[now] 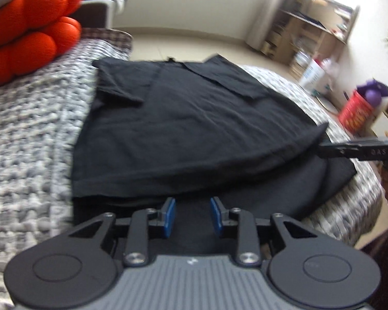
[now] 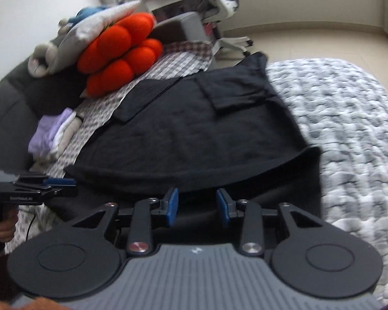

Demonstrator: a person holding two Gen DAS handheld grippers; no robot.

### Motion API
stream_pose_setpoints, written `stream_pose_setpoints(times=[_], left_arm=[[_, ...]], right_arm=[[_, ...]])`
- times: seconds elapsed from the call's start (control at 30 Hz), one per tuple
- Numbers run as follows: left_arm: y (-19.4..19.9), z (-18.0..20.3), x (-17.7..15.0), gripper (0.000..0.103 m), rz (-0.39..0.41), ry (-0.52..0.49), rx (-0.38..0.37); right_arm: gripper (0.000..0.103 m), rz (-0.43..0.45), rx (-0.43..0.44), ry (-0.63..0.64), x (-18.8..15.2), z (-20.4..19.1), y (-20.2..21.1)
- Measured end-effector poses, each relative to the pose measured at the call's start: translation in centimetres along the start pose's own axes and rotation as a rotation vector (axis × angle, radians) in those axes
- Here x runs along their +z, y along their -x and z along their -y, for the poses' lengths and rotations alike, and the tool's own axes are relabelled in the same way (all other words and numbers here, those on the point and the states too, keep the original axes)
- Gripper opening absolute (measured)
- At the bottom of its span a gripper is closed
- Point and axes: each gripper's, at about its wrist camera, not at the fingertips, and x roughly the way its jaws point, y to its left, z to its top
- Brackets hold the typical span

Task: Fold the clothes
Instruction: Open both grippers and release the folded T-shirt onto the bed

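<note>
A black shirt (image 1: 188, 118) lies flat on the bed with both sleeves folded in over its back and its lower part doubled up over itself. My left gripper (image 1: 192, 201) stands open just short of the shirt's near edge, blue pads apart, nothing pinched between them. My right gripper (image 2: 197, 192) is open the same way at the near edge of the shirt (image 2: 207, 134). In the left wrist view the right gripper (image 1: 320, 151) reaches in from the right, at the corner of the folded layer. The left gripper (image 2: 69, 184) shows at the left edge of the right wrist view.
The grey-and-white quilted bed cover (image 2: 349, 129) spreads around the shirt. An orange lobed cushion (image 2: 121, 51) and grey pillows sit at the bed's head, with a small pile of folded pale clothes (image 2: 54, 134) beside them. A red box (image 1: 354, 113) and shelves (image 1: 310, 33) stand on the floor beyond.
</note>
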Motion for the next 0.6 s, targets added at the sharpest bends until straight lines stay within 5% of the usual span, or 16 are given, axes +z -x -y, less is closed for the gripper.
stream_pose_setpoints(times=[0.3,0.6], left_arm=[[-2.1,3.5,0.3,0.028,-0.002,-0.189,0.056],[-4.6,2.8,4.2,0.029,0.007,-0.134,0.134]], right_arm=[[0.038,-0.051,-0.081,0.27,-1.3,-5.0,-3.1],[0.035,0.054,-0.157,0.267,0.9,-5.4,-7.0]])
